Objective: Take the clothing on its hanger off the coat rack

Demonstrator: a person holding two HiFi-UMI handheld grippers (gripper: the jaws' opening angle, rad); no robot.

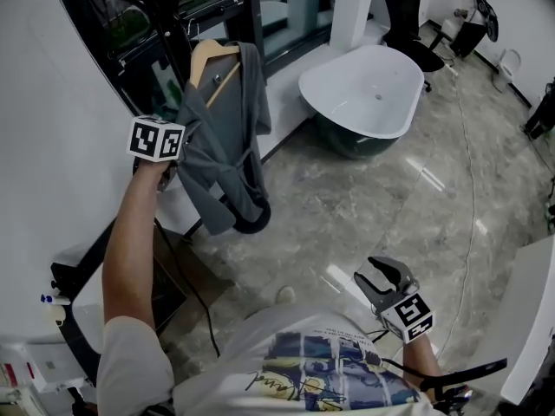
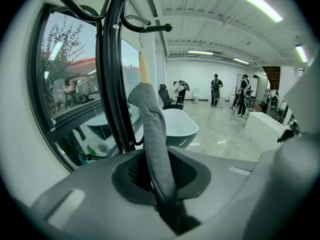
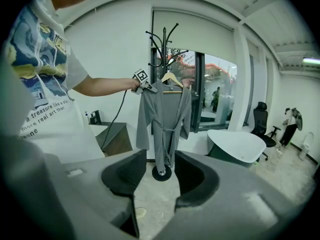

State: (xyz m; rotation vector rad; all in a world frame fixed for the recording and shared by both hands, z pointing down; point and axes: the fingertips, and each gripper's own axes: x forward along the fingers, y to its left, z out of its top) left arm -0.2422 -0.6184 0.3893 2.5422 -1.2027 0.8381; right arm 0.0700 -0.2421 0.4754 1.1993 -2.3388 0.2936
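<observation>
A grey robe (image 1: 227, 137) hangs on a wooden hanger (image 1: 212, 59) whose hook rests over an arm of the black coat rack (image 1: 165, 11) by the window. My left gripper (image 1: 165, 150) is raised to the robe's left shoulder. In the left gripper view its jaws are shut on a fold of the grey cloth (image 2: 157, 154), with the hanger's wood (image 2: 144, 69) and the rack's pole (image 2: 112, 69) just beyond. My right gripper (image 1: 386, 284) hangs low by the person's waist, open and with nothing in it. In the right gripper view the whole robe (image 3: 164, 116) shows at a distance.
A white bathtub (image 1: 364, 89) stands on the stone floor right of the rack, with a black office chair (image 1: 408, 16) behind it. A dark cabinet (image 3: 117, 136) and a cable sit left of the rack. Several people (image 2: 216, 89) stand far off.
</observation>
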